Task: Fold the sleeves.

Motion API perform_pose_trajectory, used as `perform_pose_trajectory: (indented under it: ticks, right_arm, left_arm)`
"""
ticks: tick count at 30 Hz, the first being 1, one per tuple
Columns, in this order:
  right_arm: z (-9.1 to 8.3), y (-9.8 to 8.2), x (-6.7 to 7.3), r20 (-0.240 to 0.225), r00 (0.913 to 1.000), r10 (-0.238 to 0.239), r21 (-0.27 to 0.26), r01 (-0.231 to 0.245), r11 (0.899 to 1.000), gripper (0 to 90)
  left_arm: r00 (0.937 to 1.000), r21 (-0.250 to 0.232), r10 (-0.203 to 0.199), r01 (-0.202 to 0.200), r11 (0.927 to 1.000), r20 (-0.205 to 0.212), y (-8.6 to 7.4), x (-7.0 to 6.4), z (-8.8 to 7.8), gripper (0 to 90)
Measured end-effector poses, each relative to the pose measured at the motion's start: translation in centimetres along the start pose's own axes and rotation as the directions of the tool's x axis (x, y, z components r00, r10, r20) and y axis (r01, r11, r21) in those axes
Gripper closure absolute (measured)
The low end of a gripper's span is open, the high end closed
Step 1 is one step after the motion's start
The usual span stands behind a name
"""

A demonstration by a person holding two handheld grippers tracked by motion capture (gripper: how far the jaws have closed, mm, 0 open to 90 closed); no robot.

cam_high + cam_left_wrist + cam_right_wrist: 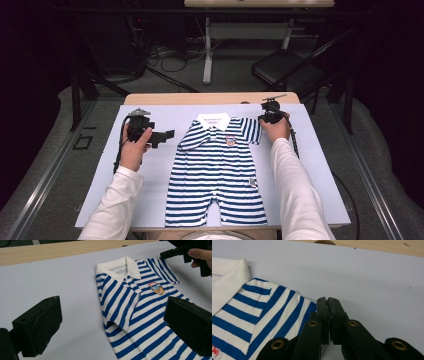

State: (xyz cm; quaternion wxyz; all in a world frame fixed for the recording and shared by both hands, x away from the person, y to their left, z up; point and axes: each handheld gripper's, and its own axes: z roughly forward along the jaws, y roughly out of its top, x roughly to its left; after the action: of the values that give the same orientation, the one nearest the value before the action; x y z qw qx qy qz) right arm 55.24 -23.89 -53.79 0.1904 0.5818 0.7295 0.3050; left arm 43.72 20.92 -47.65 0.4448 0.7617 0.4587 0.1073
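A blue-and-white striped baby romper [215, 170] with a white collar lies flat, collar toward the far edge, on a pale blue sheet [310, 165]. My right gripper [264, 118] is at the tip of the romper's right sleeve. In the right gripper view its jaws [328, 302] are pressed together, and the striped sleeve [274, 312] runs in under them. My left gripper [169, 136] hovers left of the other sleeve. Its jaws stand wide apart [113, 320], with nothing between them. The left gripper view also shows the romper [140, 305] and the right gripper [163, 255].
The sheet covers a wooden table whose bare edge [210, 98] shows at the far side. Beyond the table stand a dark chair [285, 70] and the white legs of a desk [207, 55] with cables on the floor. Bare sheet lies on both sides of the romper.
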Motion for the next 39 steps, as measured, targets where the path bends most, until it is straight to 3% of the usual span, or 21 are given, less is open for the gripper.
perform_pose_trajectory:
  ticks: [15,22,30,39]
  right_arm:
    - [-1.6,0.5,0.5,-0.013,0.9994,-0.032,-0.028,0.032,0.999,88.5]
    - [-2.0,0.7,1.3,-0.04,0.9973,-0.061,-0.047,0.06,0.997,88.6]
    - [-2.0,0.6,2.1,-0.077,0.9945,-0.072,-0.027,0.07,0.997,88.6]
    - [-2.3,0.5,3.3,-0.116,0.9863,-0.117,-0.027,0.115,0.993,88.7]
  left_arm:
    - [1.0,-0.008,-0.004,0.004,1.0,-0.002,0.0,0.0,-0.2,2.0]
    - [1.0,-0.003,-0.006,0.006,1.0,-0.002,0.0,0.0,-0.1,2.0]
    - [1.0,-0.002,-0.004,0.004,1.0,0.004,0.0,-0.1,0.0,2.0]
    - [1.0,-0.001,0.0,0.0,1.0,0.003,0.0,-0.1,0.0,2.0]
